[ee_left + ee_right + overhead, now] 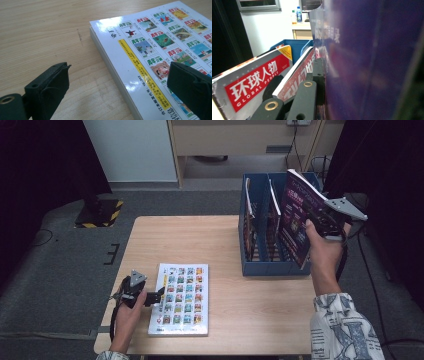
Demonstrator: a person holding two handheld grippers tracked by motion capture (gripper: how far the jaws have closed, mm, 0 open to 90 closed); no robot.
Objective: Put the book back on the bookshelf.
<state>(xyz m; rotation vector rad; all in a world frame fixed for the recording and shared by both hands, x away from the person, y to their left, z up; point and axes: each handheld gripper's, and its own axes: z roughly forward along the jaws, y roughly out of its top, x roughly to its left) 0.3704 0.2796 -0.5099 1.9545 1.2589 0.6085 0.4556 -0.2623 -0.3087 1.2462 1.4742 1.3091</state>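
Observation:
A white magazine (180, 297) with a grid of small cover pictures lies flat on the wooden table (200, 240). My left gripper (158, 296) sits low at its left edge, open. In the left gripper view the jaws of this gripper (117, 85) straddle the white magazine's (160, 45) edge, one over the table and one over the cover, neither pressing. My right gripper (316, 220) is shut on a purple magazine (296, 217), held upright and tilted over the right slot of a blue file rack (265, 265). In the right gripper view the purple magazine (372, 62) lies against the gripper (323, 72).
The rack's left slots hold two upright magazines: a red and white one titled Global People (254, 85) and a second one (297, 72) next to it. The rack stands at the table's back right. A yellow-black striped base (100, 212) stands on the floor beyond the table's left corner.

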